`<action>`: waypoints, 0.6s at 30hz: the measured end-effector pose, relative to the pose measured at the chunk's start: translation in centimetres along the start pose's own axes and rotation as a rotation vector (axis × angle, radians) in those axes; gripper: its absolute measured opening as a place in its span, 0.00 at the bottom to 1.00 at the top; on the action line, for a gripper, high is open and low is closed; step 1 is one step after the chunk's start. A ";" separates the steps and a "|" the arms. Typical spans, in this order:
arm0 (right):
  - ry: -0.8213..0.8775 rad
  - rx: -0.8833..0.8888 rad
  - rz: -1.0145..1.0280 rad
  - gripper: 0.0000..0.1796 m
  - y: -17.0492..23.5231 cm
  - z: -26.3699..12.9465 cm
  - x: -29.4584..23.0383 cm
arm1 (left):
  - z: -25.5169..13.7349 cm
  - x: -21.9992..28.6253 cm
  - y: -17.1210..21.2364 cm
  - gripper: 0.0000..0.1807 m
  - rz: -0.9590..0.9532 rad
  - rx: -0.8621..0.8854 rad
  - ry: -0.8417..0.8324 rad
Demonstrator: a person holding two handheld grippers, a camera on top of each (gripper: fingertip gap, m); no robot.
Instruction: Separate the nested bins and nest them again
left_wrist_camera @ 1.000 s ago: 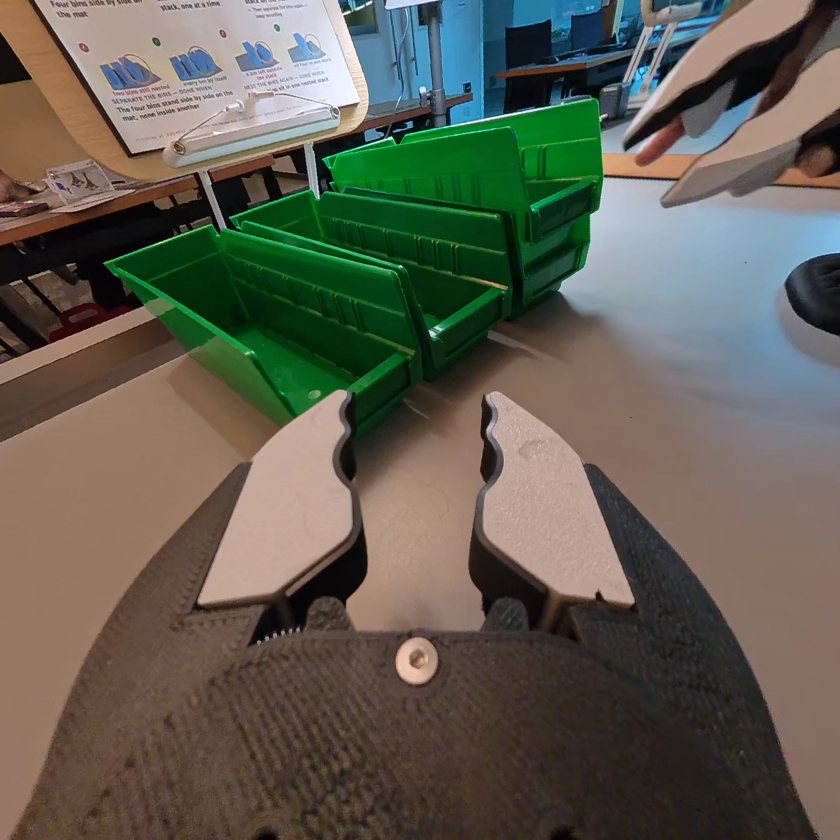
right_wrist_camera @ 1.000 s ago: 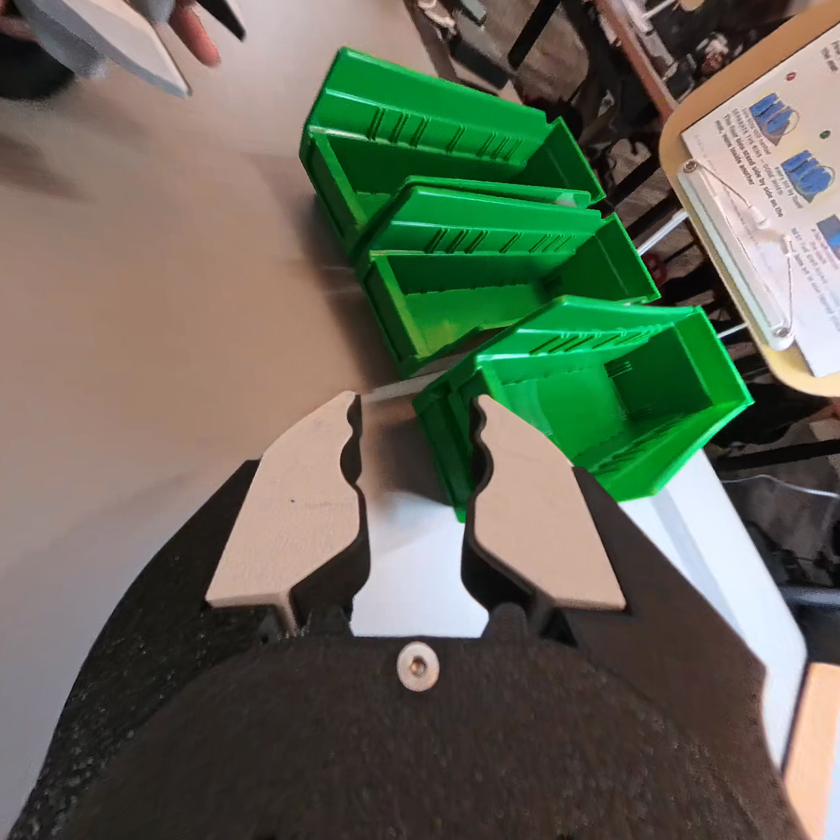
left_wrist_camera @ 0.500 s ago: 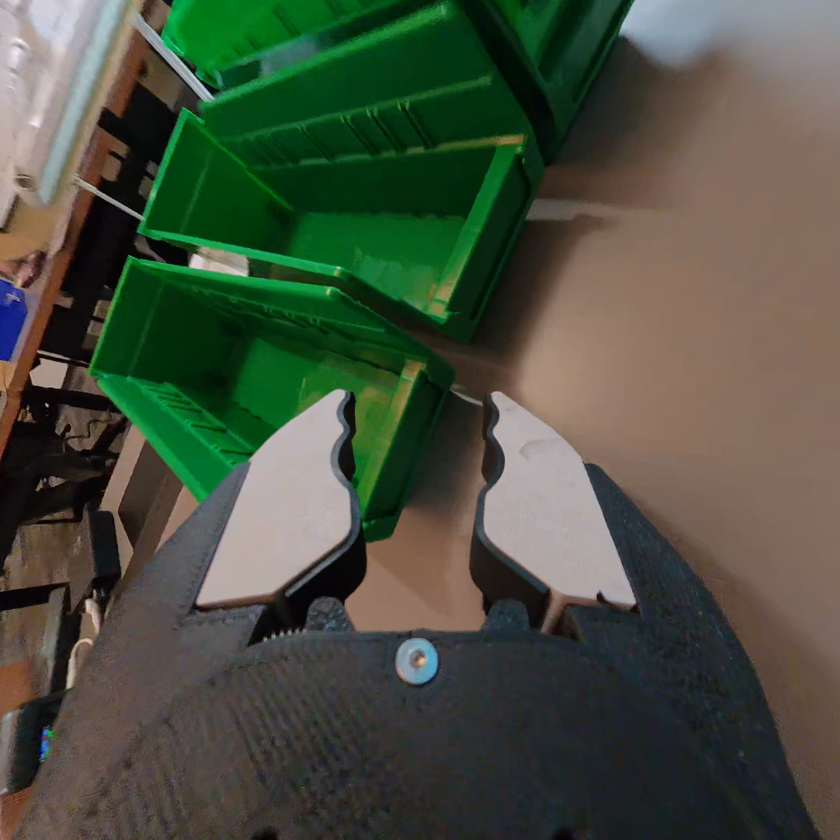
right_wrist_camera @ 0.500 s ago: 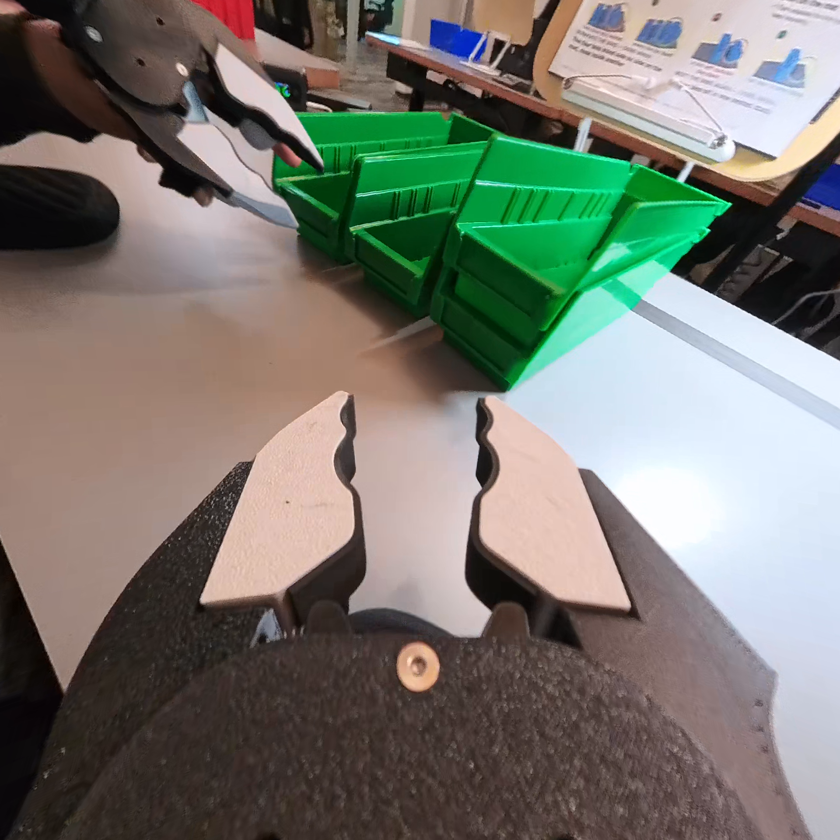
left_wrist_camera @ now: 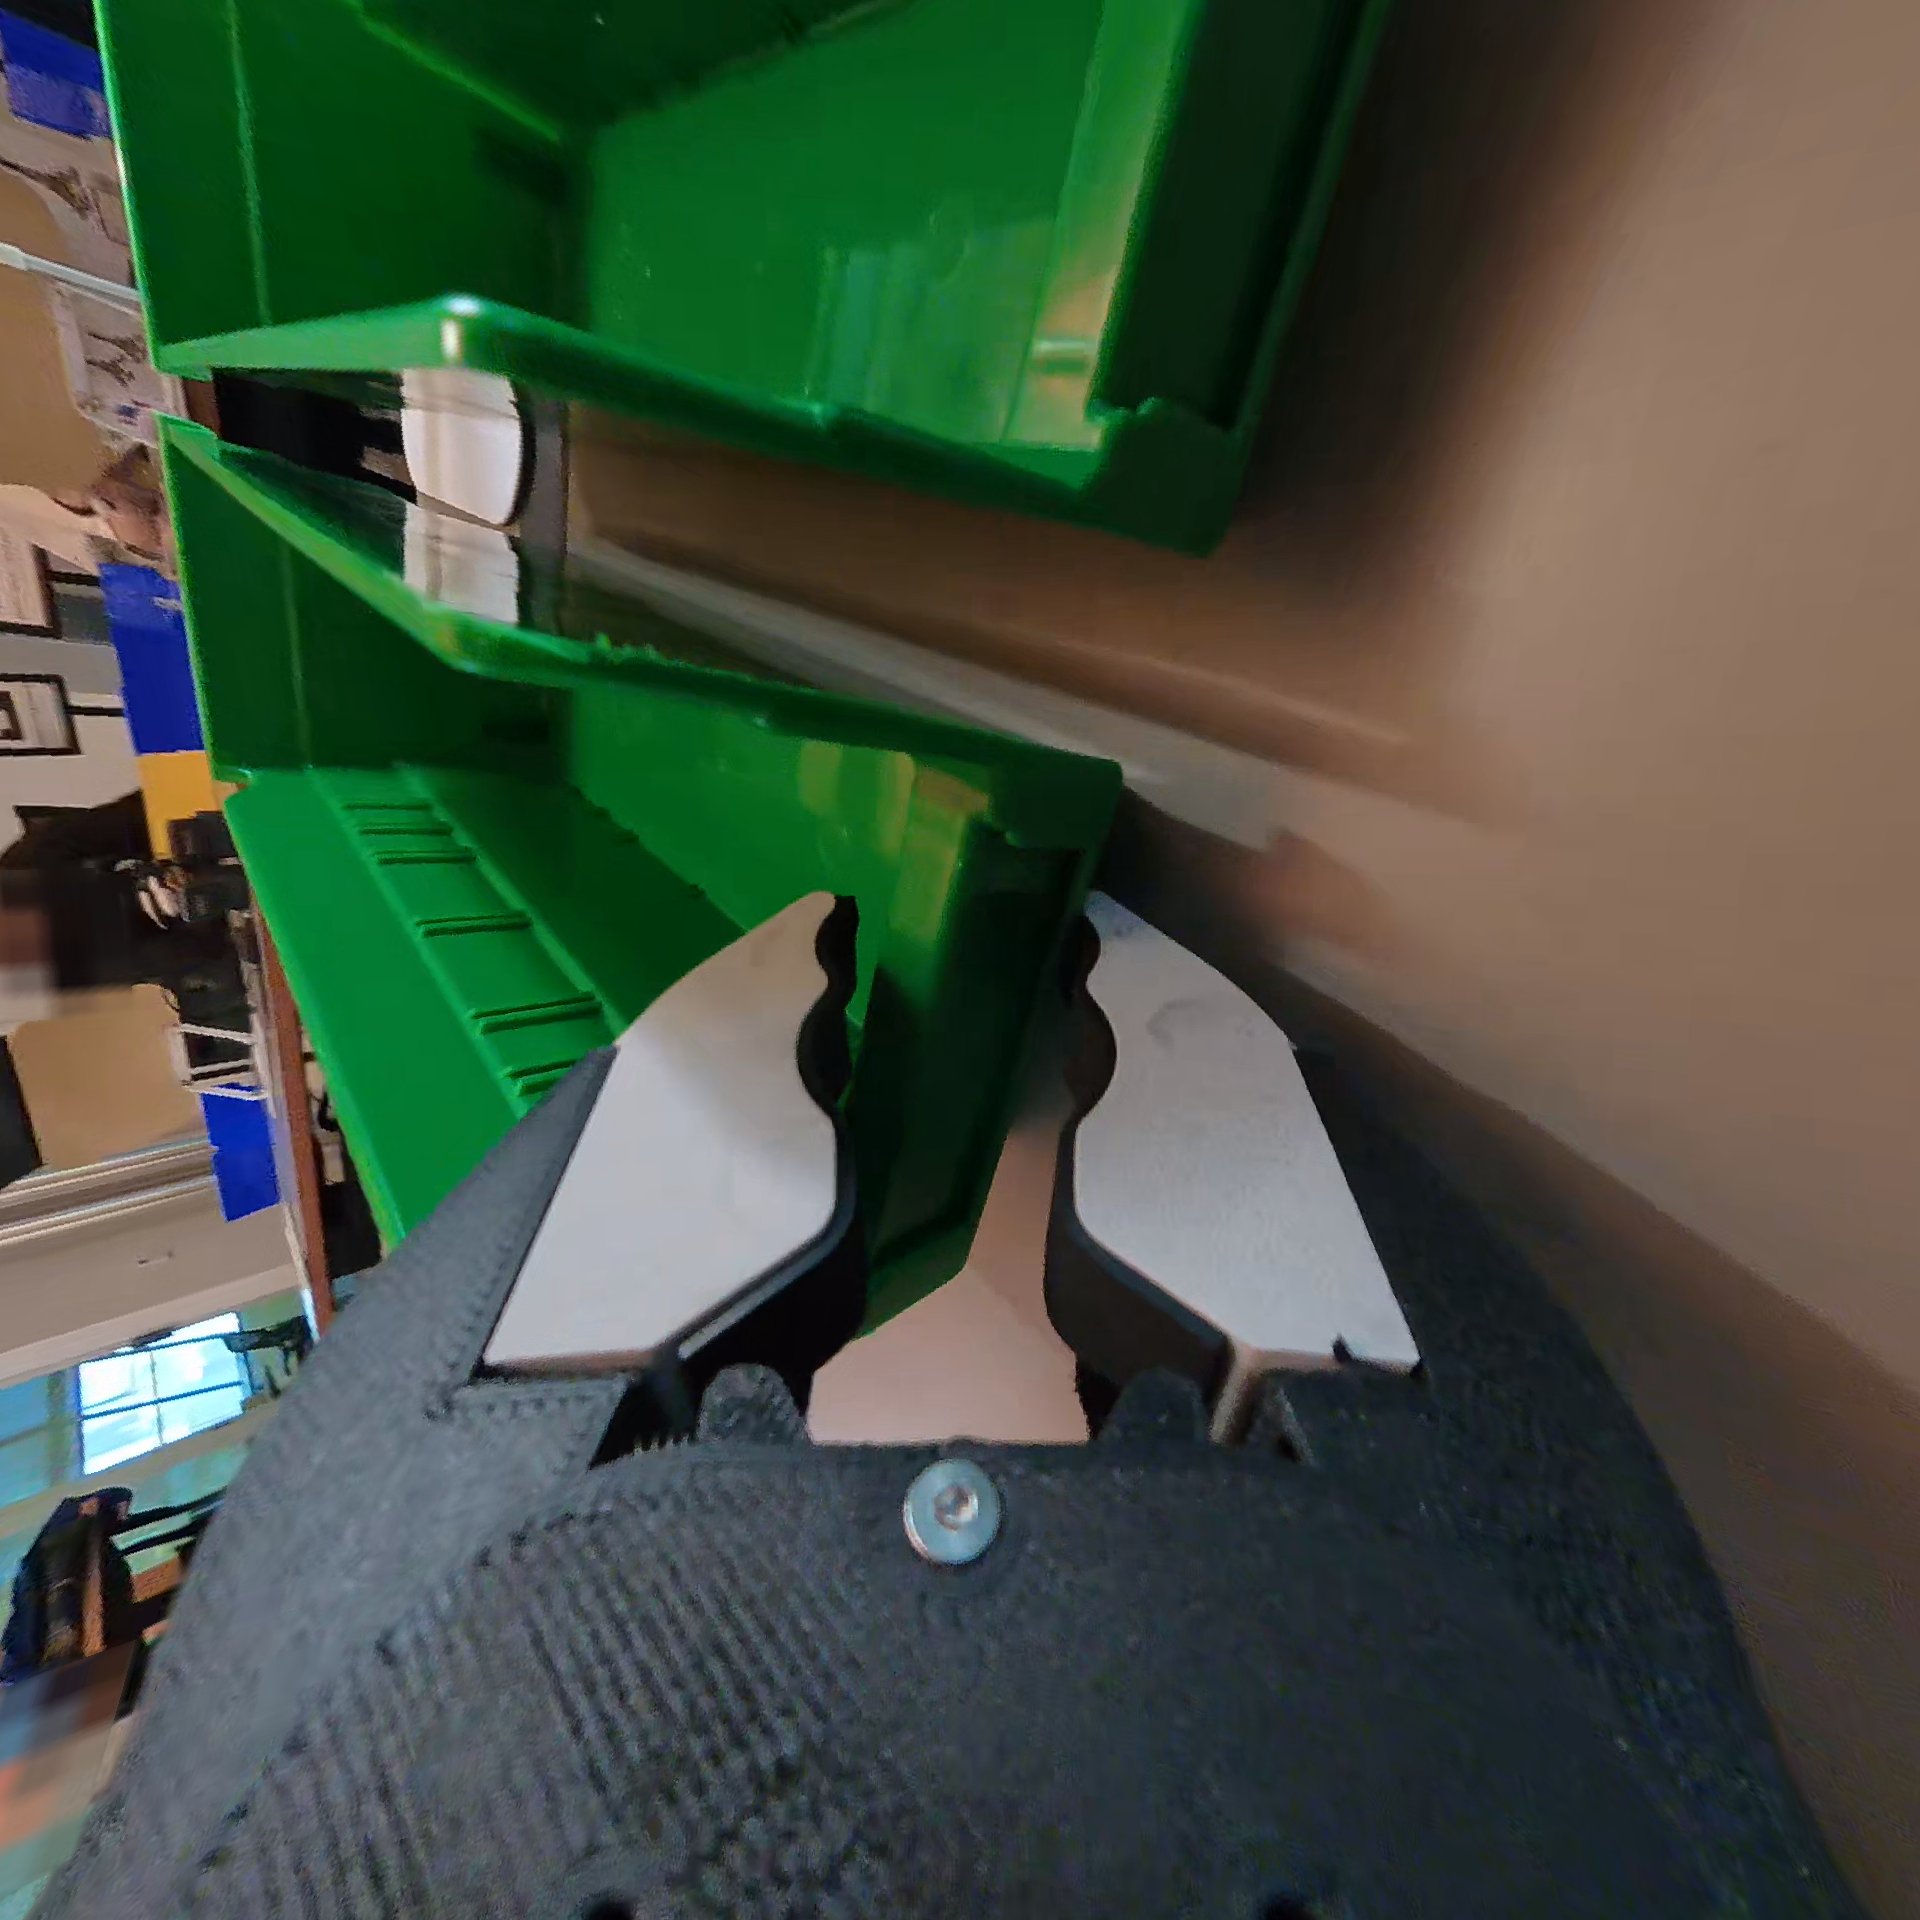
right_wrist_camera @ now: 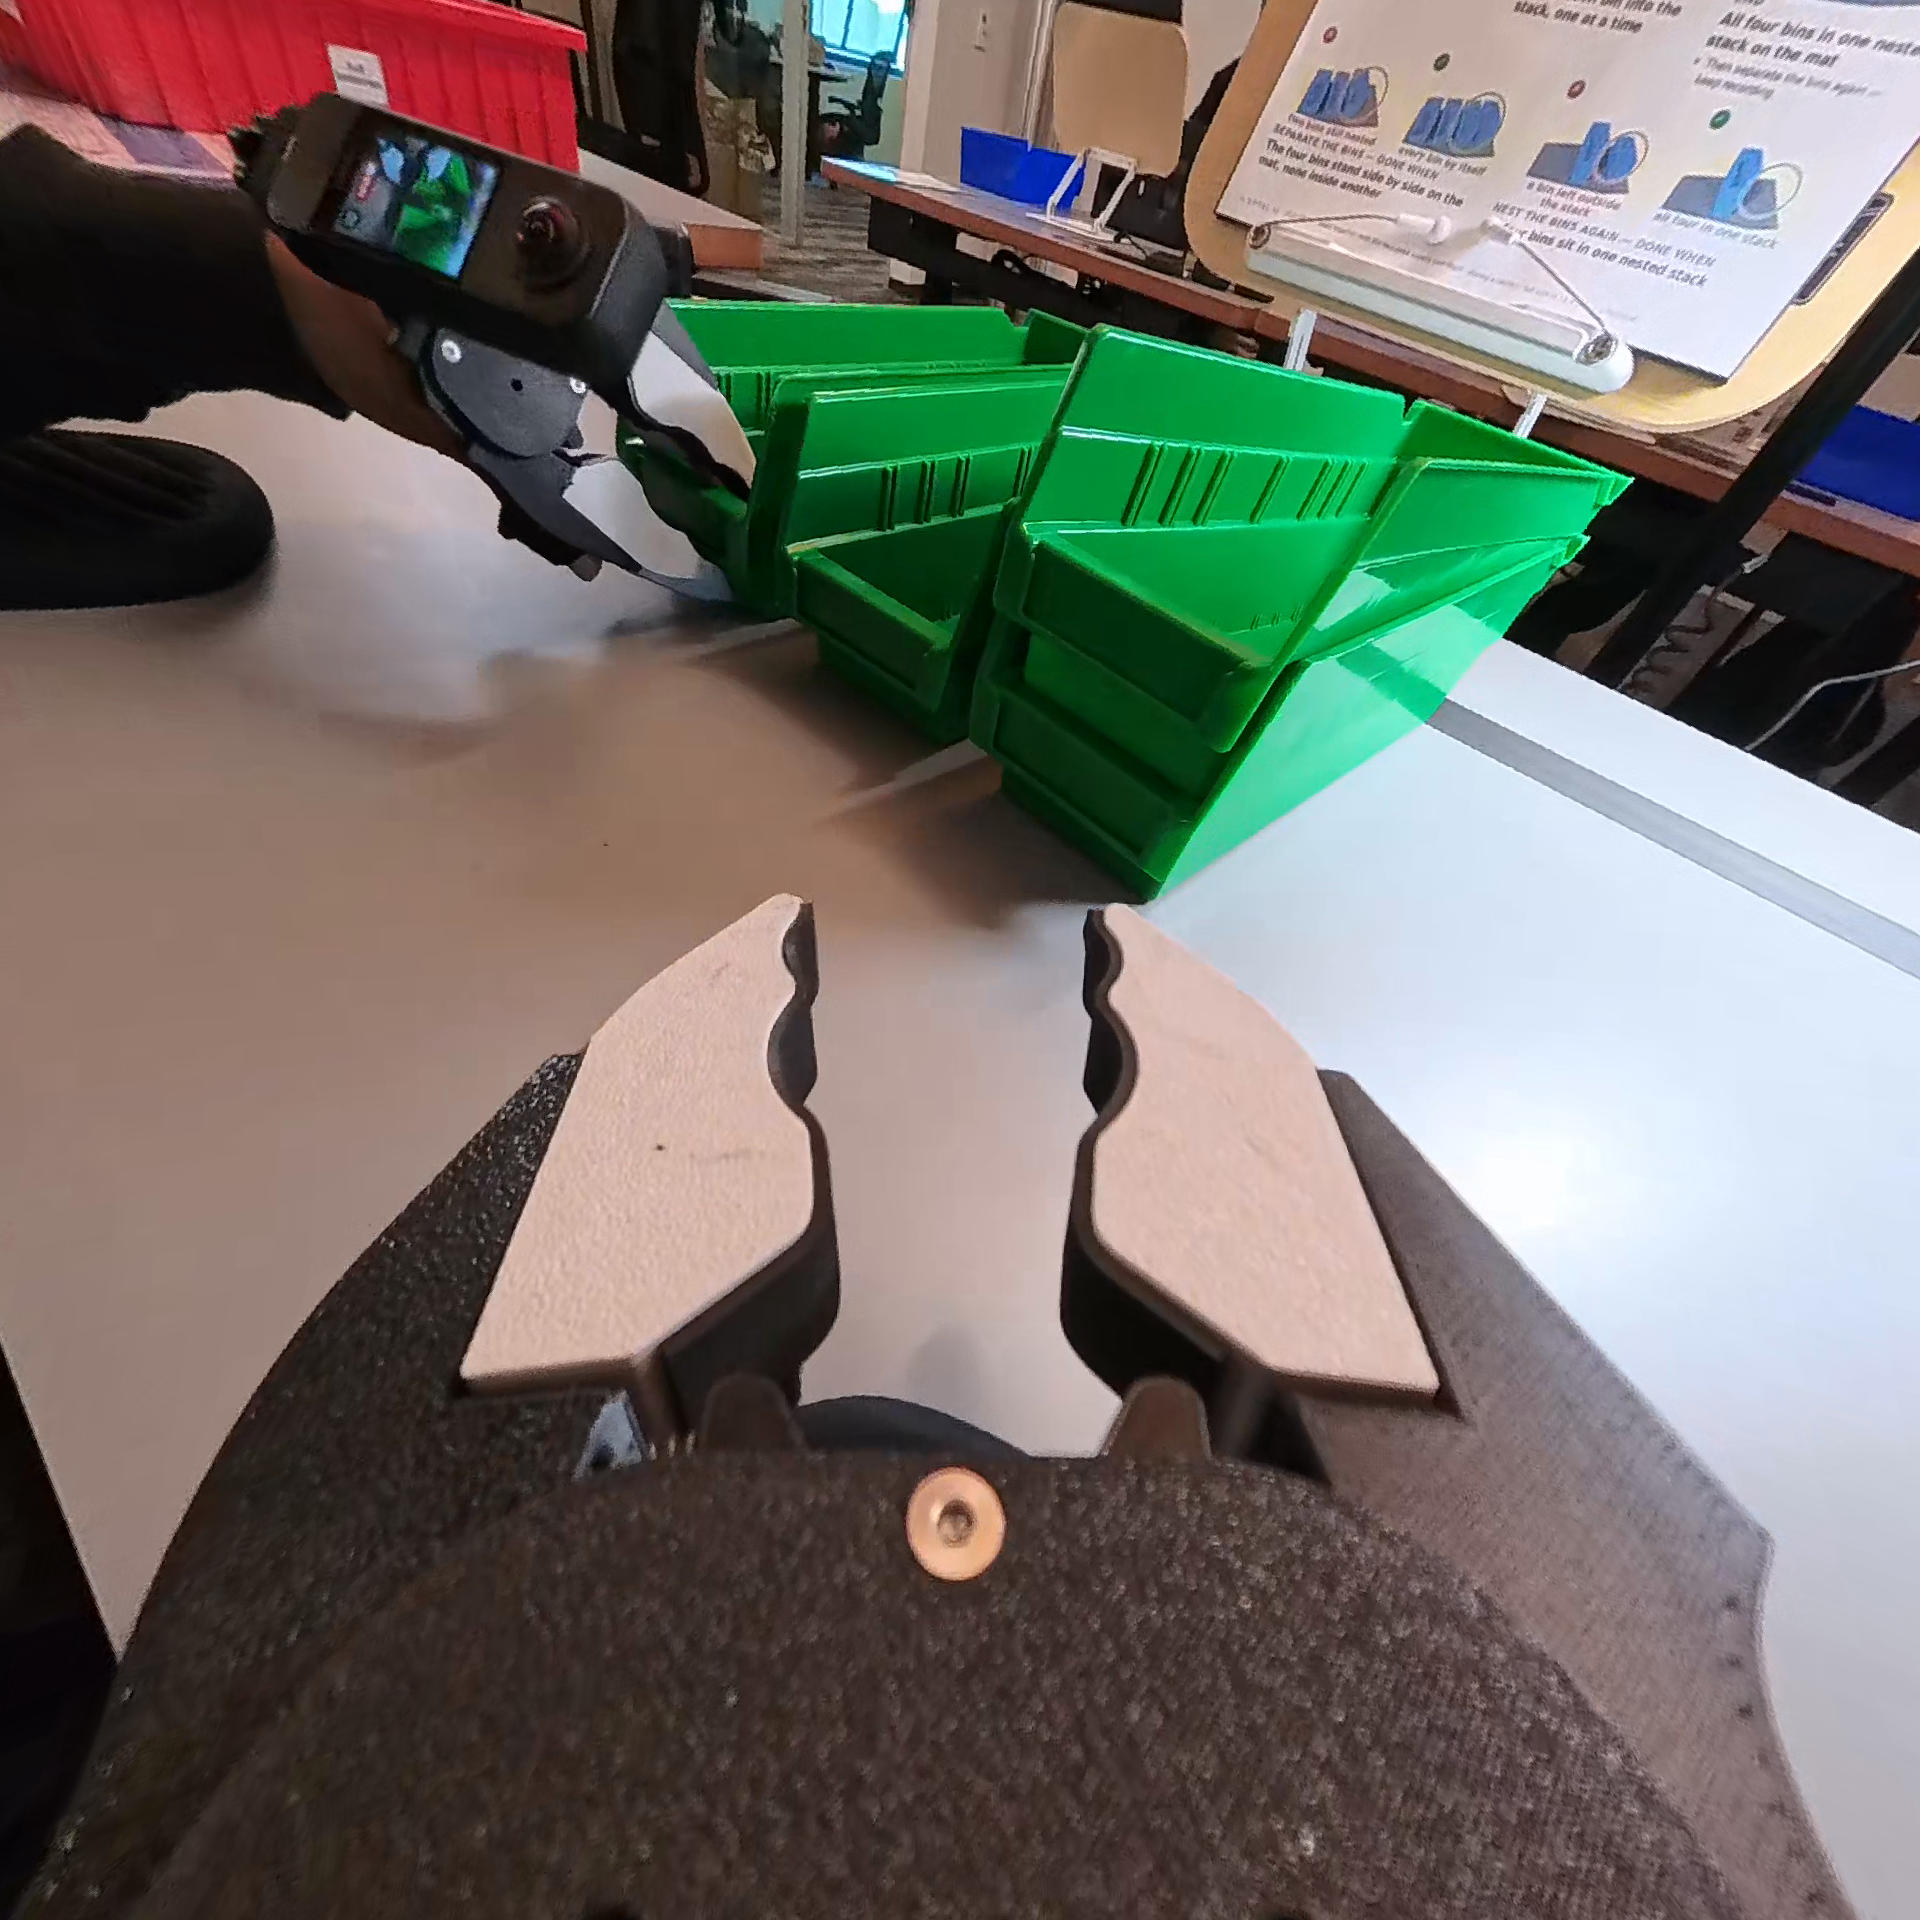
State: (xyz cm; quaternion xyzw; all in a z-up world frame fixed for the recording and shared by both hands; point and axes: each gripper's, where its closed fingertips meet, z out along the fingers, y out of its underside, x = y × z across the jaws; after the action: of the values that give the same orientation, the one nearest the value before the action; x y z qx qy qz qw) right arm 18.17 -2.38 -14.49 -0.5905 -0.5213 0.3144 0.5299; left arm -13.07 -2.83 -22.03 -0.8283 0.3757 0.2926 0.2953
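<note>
The left gripper (left_wrist_camera: 961,925), jaws spread, straddles the end bin's (left_wrist_camera: 966,1039) front wall for gripping; the right gripper (right_wrist_camera: 948,920) idles unclenched, empty.

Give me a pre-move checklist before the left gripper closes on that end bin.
1. Left gripper straddles the end bin's front wall: ok.
2. Left jaws closed on the wall: not ok, a gap shows on the right side.
3. End bin separate from the middle bin: ok, they stand side by side.
4. Right gripper empty, clear of the nested stack: ok.
5. Mat ahead free: ok.
</note>
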 end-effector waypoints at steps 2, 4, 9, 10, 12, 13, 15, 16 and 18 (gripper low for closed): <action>0.002 0.004 0.004 0.27 0.0 0.0 0.1 | -0.2 0.0 -0.1 0.18 0.035 0.008 -0.019; 0.002 0.002 0.006 0.27 0.0 0.0 0.1 | -0.4 0.1 -0.1 0.18 0.044 0.014 -0.018; 0.000 -0.016 -0.002 0.26 0.3 0.3 0.0 | -1.8 1.1 -0.2 0.17 0.035 0.070 0.019; 0.000 -0.017 -0.004 0.26 0.4 0.3 0.0 | -2.1 1.3 -0.2 0.17 0.033 0.078 0.022; 0.002 -0.019 -0.009 0.26 0.4 0.4 0.0 | -2.8 1.7 -0.3 0.17 0.018 0.103 0.025; 0.003 -0.021 -0.014 0.26 0.4 0.4 0.0 | -3.2 1.9 -0.4 0.17 0.002 0.120 0.027; 0.006 -0.024 -0.024 0.26 0.5 0.5 -0.1 | -3.9 2.1 -0.5 0.17 -0.035 0.156 0.030; 0.008 -0.028 -0.030 0.25 0.5 0.5 -0.1 | -4.2 2.1 -0.5 0.17 -0.055 0.172 0.030; 0.011 -0.033 -0.040 0.25 0.6 0.6 -0.1 | -4.7 2.0 -0.6 0.17 -0.096 0.206 0.029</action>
State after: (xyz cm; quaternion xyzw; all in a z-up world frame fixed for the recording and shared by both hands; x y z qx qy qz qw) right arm 17.76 -2.27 -15.23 -0.5903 -0.5352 0.2917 0.5292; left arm -10.27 -6.71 -20.18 -0.8146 0.3682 0.2258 0.3871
